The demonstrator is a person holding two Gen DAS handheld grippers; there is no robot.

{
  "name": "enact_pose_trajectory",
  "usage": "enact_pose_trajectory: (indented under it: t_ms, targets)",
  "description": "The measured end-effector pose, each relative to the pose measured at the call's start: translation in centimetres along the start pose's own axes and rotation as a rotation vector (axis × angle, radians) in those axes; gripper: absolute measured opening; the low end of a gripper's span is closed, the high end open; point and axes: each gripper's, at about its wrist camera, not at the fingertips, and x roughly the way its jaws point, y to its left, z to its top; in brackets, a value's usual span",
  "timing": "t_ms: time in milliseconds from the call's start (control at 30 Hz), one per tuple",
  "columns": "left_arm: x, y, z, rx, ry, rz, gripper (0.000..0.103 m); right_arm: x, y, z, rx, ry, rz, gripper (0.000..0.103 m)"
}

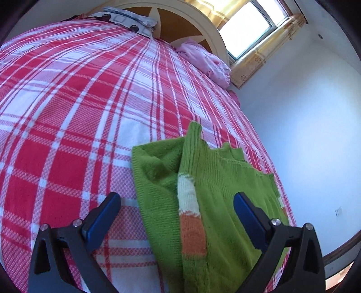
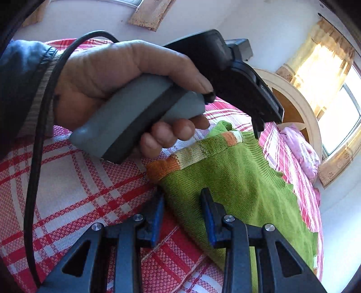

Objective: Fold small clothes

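The left hand-held gripper [image 1: 177, 216] hovers with its jaws spread wide, holding nothing; between them lies the sweater [image 1: 203, 191], its striped sleeve [image 1: 190, 216] running up the gap. The right hand-held gripper [image 2: 182, 216] is also parted, less widely, and straddles the sweater's near folded edge without yet pinching it, as far as the right wrist view shows. In that view the person's left hand [image 2: 126, 90] wraps the grey handle at 11 o'clock, a black cable [image 2: 36, 157] looping down at 9 o'clock.

The sweater lies on the bed [image 1: 79, 112], close to its side edge, with the plaid cover stretching away toward 12 o'clock. A pink bundle [image 1: 205, 60] sits near the headboard [image 1: 180, 24] at 1 o'clock, a patterned pillow [image 1: 128, 20] at 11 o'clock, the window [image 1: 252, 27] beyond.

Risks, as I judge them: the knit is thick and already doubled, so a shallow pinch could catch only the top layer and drag the fold apart. The garment's closeness to the bed edge means a pull toward 3 o'clock could slide it off. The loose cable might snag the sleeve.

In the left wrist view, the sweater's long axis runs roughly from 6 to 12 o'clock, tilted slightly toward 11. The ribbed strip at the far end points to 12 o'clock; which end is the hem I cannot tell.
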Motion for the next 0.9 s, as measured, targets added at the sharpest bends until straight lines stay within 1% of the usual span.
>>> enact_pose_trajectory:
  t_ms: [33, 100, 133, 200, 267, 433, 467, 500, 533, 633, 667, 700, 733, 800, 833, 867, 900]
  targets:
    - [0.1, -0.1, -0.1, 0.012, 0.007, 0.003, 0.096, 0.0, 0.1, 0.0, -0.001, 0.0, -0.001, 0.033]
    - [0.4, -0.5, -0.1, 0.035, 0.016, 0.012, 0.086, -0.1, 0.0, 0.0, 0.006, 0.0, 0.005, 0.033]
    - [0.4, -0.6, -0.2, 0.043, 0.019, 0.011, 0.082, -0.1, -0.1, 0.0, 0.009, -0.001, 0.008, 0.033]
    - [0.4, -0.5, -0.4, 0.043, 0.02, -0.008, 0.058, -0.2, -0.1, 0.0, 0.011, -0.002, 0.007, 0.033]
    - [0.2, -0.2, -0.5, 0.026, 0.016, -0.031, 0.05, -0.2, 0.1, 0.1, 0.007, -0.002, 0.003, 0.033]
    - [0.3, 0.2, -0.5, -0.002, 0.012, -0.053, 0.051, -0.4, 0.5, 0.1, -0.004, -0.002, -0.007, 0.033]
    - [0.3, 0.2, -0.5, -0.004, 0.01, -0.052, 0.053, -0.5, 0.6, 0.2, -0.006, -0.002, -0.009, 0.033]
    - [0.3, 0.2, -0.5, -0.008, 0.011, -0.05, 0.059, -0.4, 0.7, 0.2, -0.01, -0.002, -0.013, 0.033]
    - [0.3, 0.2, -0.5, -0.007, 0.013, -0.054, 0.06, -0.5, 0.8, 0.3, -0.012, -0.002, -0.016, 0.033]
    - [0.3, -0.1, -0.5, 0.012, 0.012, -0.056, 0.059, -0.5, 0.9, 0.3, -0.017, -0.003, -0.023, 0.033]
    - [0.2, -0.3, -0.5, 0.026, 0.005, -0.064, 0.05, -0.6, 0.9, 0.3, -0.017, -0.004, -0.025, 0.033]
    - [0.2, -0.4, -0.4, 0.041, 0.001, -0.074, 0.03, -0.7, 1.0, 0.3, -0.018, -0.005, -0.028, 0.033]
    - [0.5, -0.5, -0.5, 0.047, 0.014, -0.073, 0.022, -0.7, 1.1, 0.3, -0.02, -0.006, -0.03, 0.032]
    - [0.9, -0.1, -0.4, 0.029, 0.034, -0.064, 0.018, -0.8, 1.7, 0.3, -0.035, -0.002, -0.036, 0.022]
    - [0.8, 0.1, -0.4, 0.023, 0.031, -0.077, 0.017, -0.8, 1.9, 0.4, -0.046, -0.001, -0.04, 0.019]
    - [0.7, 0.3, -0.4, 0.009, 0.026, -0.097, 0.017, -0.9, 2.3, 0.5, -0.057, -0.002, -0.047, 0.012]
    - [0.5, 0.8, -0.4, -0.017, 0.021, -0.124, 0.016, -1.1, 2.5, 0.6, -0.061, -0.004, -0.052, 0.01]
